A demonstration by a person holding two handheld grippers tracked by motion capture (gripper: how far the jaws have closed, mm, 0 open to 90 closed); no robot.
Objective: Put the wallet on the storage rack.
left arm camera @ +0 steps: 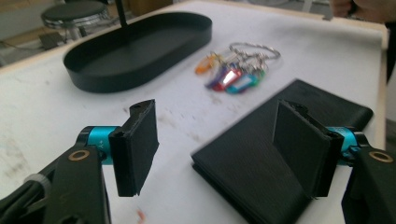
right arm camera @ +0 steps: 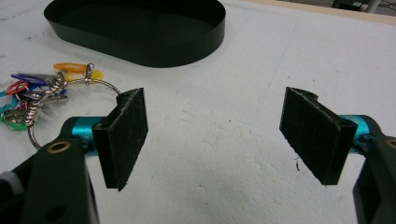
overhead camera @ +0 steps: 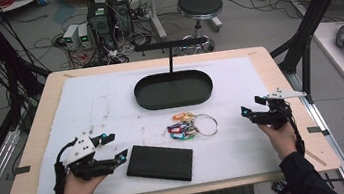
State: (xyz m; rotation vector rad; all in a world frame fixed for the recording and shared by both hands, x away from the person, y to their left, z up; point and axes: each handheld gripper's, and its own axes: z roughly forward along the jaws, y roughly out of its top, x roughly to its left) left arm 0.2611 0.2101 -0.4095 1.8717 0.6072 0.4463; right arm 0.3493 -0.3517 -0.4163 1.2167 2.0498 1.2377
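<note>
High view: left tongs (overhead camera: 114,147) and right tongs (overhead camera: 252,106) both gape, holding nothing, over the white-covered counter (overhead camera: 85,103). Between them lie one black wallet (overhead camera: 160,162), one key bunch (overhead camera: 191,124) and one oval tray (overhead camera: 173,89).

Left gripper view: wallet (left arm camera: 280,154) just beyond the open jaws.

Right gripper view: keys (right arm camera: 42,95) lie left, tray (right arm camera: 135,28) ahead.

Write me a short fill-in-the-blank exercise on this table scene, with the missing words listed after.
1. The bunch of keys lies between the oval black tray and the flat black ____.
2. Both the left gripper and the right gripper have their jaws ____.
3. The tray holds ____.
4. The grippers are held by a person's ____.

Missing words: wallet; open; nothing; hands
</note>
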